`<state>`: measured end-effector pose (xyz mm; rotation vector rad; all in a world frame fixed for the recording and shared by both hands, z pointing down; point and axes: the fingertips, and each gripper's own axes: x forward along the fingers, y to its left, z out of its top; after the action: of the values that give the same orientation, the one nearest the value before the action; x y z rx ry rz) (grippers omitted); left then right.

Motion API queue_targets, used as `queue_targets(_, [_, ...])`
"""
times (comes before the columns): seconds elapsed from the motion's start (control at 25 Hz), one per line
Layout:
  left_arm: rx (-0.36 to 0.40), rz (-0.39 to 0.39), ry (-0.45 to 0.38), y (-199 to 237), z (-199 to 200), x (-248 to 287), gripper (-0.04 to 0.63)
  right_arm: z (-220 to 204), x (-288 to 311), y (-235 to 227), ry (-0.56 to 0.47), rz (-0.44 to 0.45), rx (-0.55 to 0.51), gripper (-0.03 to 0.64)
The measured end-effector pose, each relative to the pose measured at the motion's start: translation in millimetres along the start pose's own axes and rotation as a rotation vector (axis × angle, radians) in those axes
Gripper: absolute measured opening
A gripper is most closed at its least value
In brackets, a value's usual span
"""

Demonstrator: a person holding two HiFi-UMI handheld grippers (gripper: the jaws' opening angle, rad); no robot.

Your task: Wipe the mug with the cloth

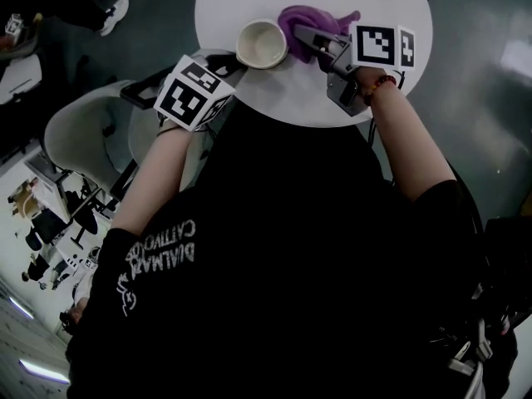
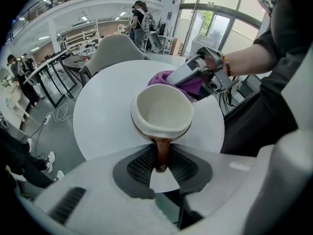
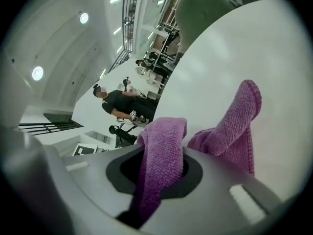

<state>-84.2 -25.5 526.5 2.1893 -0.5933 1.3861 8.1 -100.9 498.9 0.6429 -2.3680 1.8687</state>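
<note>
**Occluded and Cropped Regions**

Head view: the table (image 1: 391,81) is cut off by the upper edge, and its near rim lies under the person's black shirt (image 1: 291,248). The handle of the mug (image 1: 261,43) is hidden beneath the left gripper (image 1: 231,65).

Left gripper view: most of the cloth (image 2: 195,89) sits behind the mug and the right gripper (image 2: 169,81) — its extent cannot be read.

Right gripper view: the cloth's lower end vanishes into the dark between the jaws.
</note>
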Motion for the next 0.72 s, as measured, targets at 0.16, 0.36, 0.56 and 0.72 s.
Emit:
queue_targets(0.16, [0.014, -0.014, 0.013, 4.6, 12.1, -2.6, 0.067, 8.3, -8.0, 0.2, -0.109, -0.008, 0.106, 0.051])
queue_targets(0.36, [0.038, -0.032, 0.035, 15.3, 17.1, 1.6, 0.067, 8.9, -11.4, -9.3, -0.242, -0.029, 0.217, 0.049])
queue_targets(0.56, [0.065, -0.069, 0.053, 26.6, 23.4, -1.0, 0.067, 9.1, -10.3, -6.6, -0.304, -0.054, 0.277, 0.049])
queue_targets(0.72, [0.09, -0.086, 0.06, 34.6, 33.2, -3.5, 0.067, 11.4, -12.3, -4.5, -0.327, -0.068, 0.294, 0.048])
